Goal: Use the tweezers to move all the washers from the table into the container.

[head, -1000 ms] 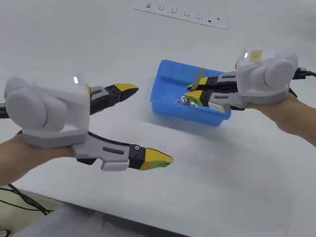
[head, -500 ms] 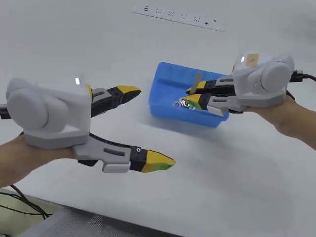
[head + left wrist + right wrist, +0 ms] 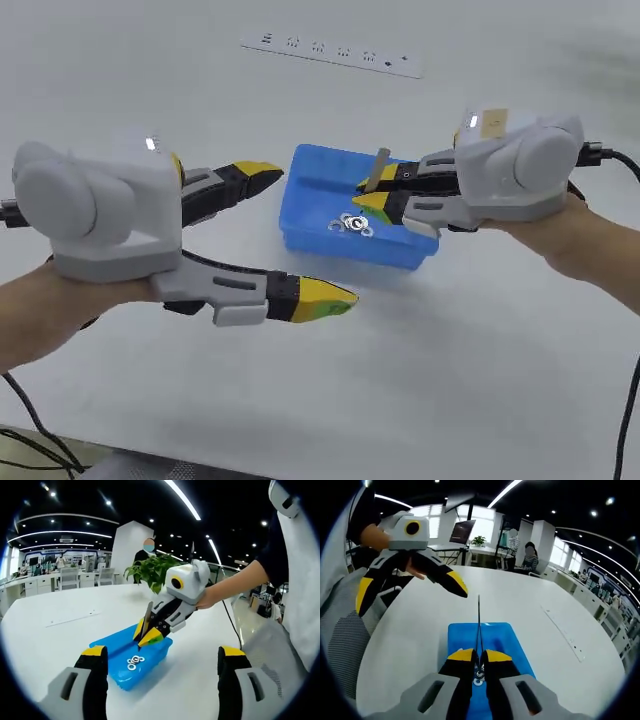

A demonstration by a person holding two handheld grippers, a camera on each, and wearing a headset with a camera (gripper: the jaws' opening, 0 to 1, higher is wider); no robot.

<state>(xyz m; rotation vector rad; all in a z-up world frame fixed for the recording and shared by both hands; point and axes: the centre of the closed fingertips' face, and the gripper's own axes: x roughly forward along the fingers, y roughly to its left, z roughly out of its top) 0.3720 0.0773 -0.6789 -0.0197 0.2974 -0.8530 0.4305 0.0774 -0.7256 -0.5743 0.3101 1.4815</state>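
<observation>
A blue container [image 3: 310, 205] [image 3: 112, 647] [image 3: 500, 645] sits on the white table with several metal washers [image 3: 350, 224] [image 3: 134, 661] lying inside it. My right gripper [image 3: 372, 200] [image 3: 146, 634] [image 3: 479, 656] hovers over the container, shut on the tweezers [image 3: 378, 170] [image 3: 148, 617] [image 3: 479, 617], whose thin tips stick out past the jaws. My left gripper [image 3: 300, 240] [image 3: 162, 652] hangs open to the left of the container, with nothing between its wide-spread jaws.
A white power strip [image 3: 330, 55] [image 3: 565, 630] lies at the far side of the table. A cable [image 3: 615, 165] trails from the right gripper. Bare white tabletop [image 3: 450, 350] surrounds the container.
The head camera has shifted, so the container sits lower and further left in view. The right gripper with the tweezers has stayed over the container; the left gripper stays open.
</observation>
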